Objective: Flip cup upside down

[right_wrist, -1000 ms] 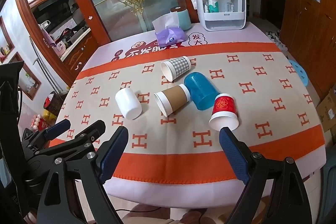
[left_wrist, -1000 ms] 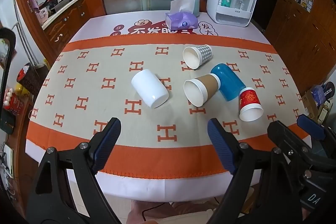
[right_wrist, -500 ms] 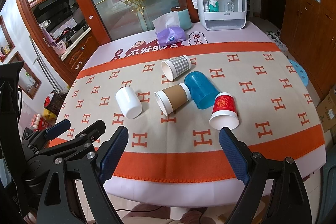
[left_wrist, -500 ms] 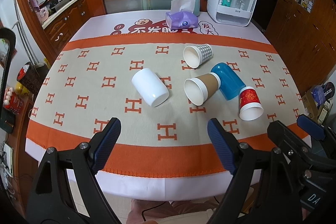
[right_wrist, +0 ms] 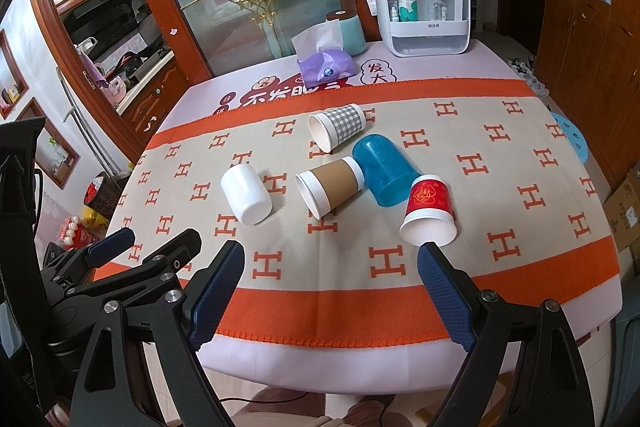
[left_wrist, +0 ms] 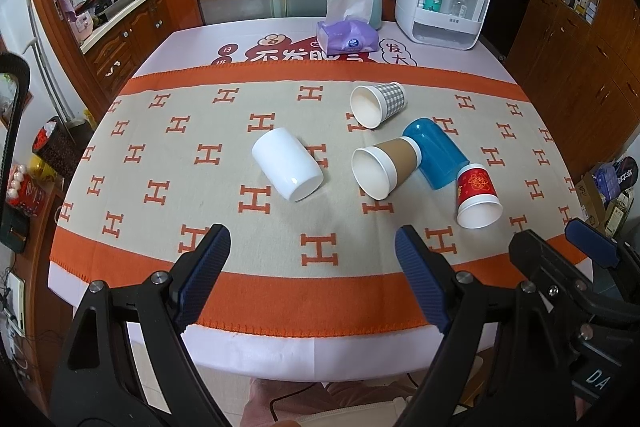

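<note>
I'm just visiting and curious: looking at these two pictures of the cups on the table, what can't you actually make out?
- Blue cup: its mouth faces away in both views, and the brown paper cup covers part of it.
- Bottle labels inside the white organizer: too small to read in either view.
- Red lettering on the tablecloth: partly covered by the purple tissue pack.
- Table legs: hidden under the cloth.

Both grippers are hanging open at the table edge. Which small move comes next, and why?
Probably ease the right gripper forward toward the red cup: it lies on its side nearest that gripper, mouth facing it, and both grippers are open and empty.
</note>
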### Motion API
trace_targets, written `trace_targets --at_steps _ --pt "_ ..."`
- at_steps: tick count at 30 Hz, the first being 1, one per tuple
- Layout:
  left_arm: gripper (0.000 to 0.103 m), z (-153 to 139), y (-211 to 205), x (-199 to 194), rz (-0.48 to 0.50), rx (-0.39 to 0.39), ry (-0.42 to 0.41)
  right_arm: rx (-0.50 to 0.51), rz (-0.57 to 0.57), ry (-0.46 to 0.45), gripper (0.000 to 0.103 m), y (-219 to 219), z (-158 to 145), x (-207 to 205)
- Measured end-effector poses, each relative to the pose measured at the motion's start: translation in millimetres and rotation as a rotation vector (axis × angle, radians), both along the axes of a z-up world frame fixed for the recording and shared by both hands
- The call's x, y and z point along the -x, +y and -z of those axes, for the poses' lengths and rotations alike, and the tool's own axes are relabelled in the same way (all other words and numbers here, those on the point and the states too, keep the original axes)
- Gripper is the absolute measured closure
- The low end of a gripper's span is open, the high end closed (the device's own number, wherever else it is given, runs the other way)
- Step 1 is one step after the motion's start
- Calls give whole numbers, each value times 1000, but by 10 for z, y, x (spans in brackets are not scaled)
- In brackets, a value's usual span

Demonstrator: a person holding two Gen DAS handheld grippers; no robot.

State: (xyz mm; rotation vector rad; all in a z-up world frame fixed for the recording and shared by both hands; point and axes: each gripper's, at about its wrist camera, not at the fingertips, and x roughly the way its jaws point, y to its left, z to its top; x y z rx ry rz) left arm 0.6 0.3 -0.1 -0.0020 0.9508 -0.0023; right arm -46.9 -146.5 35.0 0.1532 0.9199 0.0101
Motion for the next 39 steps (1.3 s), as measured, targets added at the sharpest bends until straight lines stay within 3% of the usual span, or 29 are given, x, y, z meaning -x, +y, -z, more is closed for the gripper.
trace_targets --at_steps 32,39 --pt "20 2 2 -9 1 1 4 -3 0 5 14 -5 28 -47" --pt "20 201 62 93 52 -19 7 -7 0 8 14 13 51 -104"
